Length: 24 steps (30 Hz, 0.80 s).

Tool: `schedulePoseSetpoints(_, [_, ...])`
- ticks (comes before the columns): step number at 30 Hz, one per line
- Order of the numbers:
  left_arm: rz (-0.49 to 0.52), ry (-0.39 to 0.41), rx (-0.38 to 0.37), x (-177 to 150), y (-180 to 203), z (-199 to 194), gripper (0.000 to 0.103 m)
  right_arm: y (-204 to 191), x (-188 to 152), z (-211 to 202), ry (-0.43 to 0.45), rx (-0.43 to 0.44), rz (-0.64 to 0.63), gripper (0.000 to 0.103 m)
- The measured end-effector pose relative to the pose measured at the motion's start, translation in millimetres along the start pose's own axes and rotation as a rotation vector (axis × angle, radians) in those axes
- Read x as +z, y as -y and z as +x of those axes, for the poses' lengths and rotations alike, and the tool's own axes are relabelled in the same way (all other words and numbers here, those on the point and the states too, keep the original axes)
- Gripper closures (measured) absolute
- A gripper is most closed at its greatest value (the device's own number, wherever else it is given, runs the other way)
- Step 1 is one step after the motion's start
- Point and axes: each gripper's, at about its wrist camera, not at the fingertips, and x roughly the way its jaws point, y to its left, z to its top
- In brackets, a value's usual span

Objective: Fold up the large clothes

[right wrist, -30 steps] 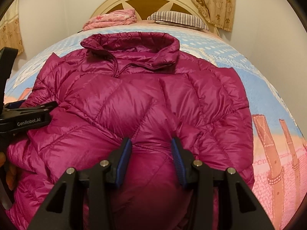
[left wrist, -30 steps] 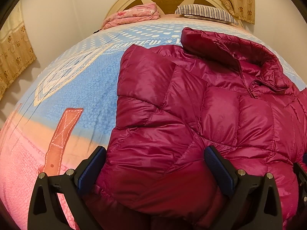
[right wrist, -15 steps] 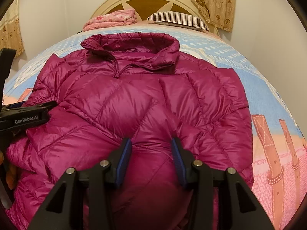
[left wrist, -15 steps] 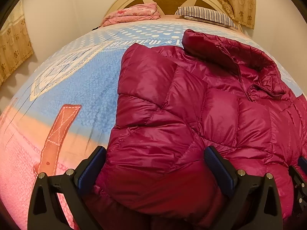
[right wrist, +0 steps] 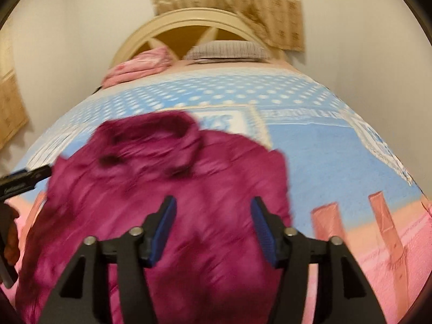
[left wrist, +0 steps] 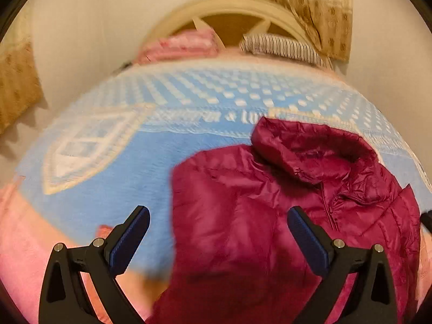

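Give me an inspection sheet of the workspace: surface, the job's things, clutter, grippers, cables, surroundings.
Surface: bed with a blue and pink patterned cover.
Job's things: magenta puffer jacket lying on the bed, collar toward the headboard.
Clutter: folded pink blanket and striped pillow at the head.
Grippers: left gripper open, right gripper open, its jaws just opening wider; neither presses the jacket.
Cables: nothing seen.
Surroundings: cream headboard, patterned curtain, plain walls.

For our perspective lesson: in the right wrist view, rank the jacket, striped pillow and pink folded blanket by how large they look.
1. Jacket, largest but nearest the camera.
2. Striped pillow and pink folded blanket: too alike to rank.
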Motion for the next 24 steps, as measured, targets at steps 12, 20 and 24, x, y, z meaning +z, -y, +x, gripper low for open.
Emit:
schedulePoseSetpoints(12, [-0.078,-0.131,0.048,-28,2,66,0.001,19,-6,86,-0.163,0.052,-0.048,0.056])
schedulePoseSetpoints(20, [0.059,-0.071,0.179,-28,31,63,0.001,16,-12,89,-0.158,0.028,-0.067,0.056])
schedulePoseSetpoints(24, [0.039,-0.085,0.180,-18,16,38,0.001,7,-9,86,-0.178,-0.002,-0.119,0.055])
